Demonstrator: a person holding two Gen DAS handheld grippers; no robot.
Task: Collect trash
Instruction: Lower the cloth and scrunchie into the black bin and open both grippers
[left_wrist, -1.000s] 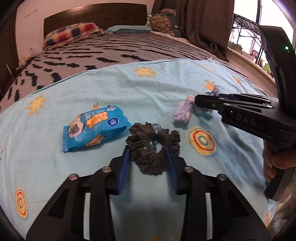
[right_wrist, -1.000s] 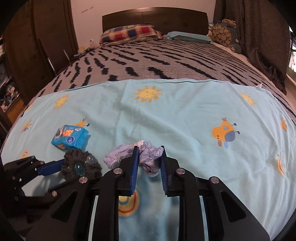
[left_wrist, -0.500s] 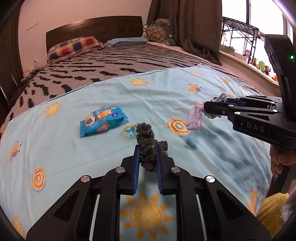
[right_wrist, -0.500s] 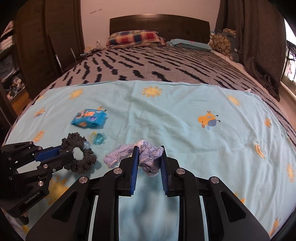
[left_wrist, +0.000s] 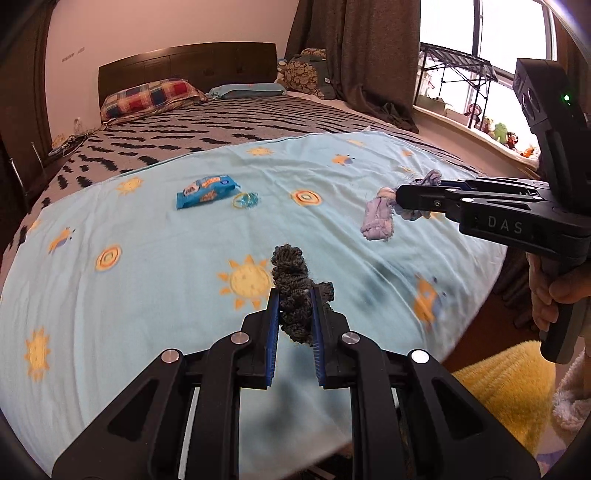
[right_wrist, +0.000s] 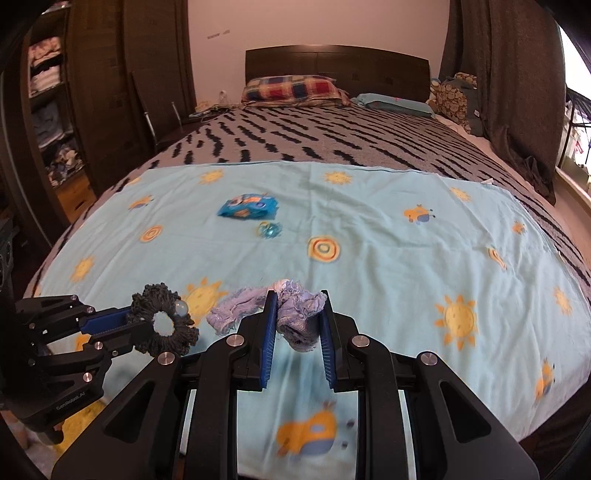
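My left gripper (left_wrist: 294, 306) is shut on a dark grey knitted scrunchie (left_wrist: 295, 288), lifted above the light blue sheet (left_wrist: 147, 280). The right wrist view shows the same left gripper (right_wrist: 127, 323) at the left, with the scrunchie (right_wrist: 162, 325) and a small clear bead on its rim. My right gripper (right_wrist: 297, 321) is shut on a pale blue frayed rag (right_wrist: 295, 314), also held above the sheet; the left wrist view has this right gripper (left_wrist: 400, 197) and the rag (left_wrist: 378, 219) at the right. A blue snack wrapper (left_wrist: 205, 190) and a small teal ring (left_wrist: 245, 199) lie on the sheet.
The sheet covers the foot of a bed with a grey zebra-striped blanket (right_wrist: 332, 136), a plaid pillow (right_wrist: 291, 90) and a dark headboard (right_wrist: 336, 64). A yellow mat (left_wrist: 506, 384) lies on the floor at the right. A person's hand (left_wrist: 554, 291) holds the right gripper's handle. Dark curtains (left_wrist: 369, 59) hang at the window.
Both grippers have pulled back from the bed's middle and risen, carrying the scrunchie and the rag. The left jaws closed on the scrunchie. A teal ring, uncovered, stays beside the wrapper.
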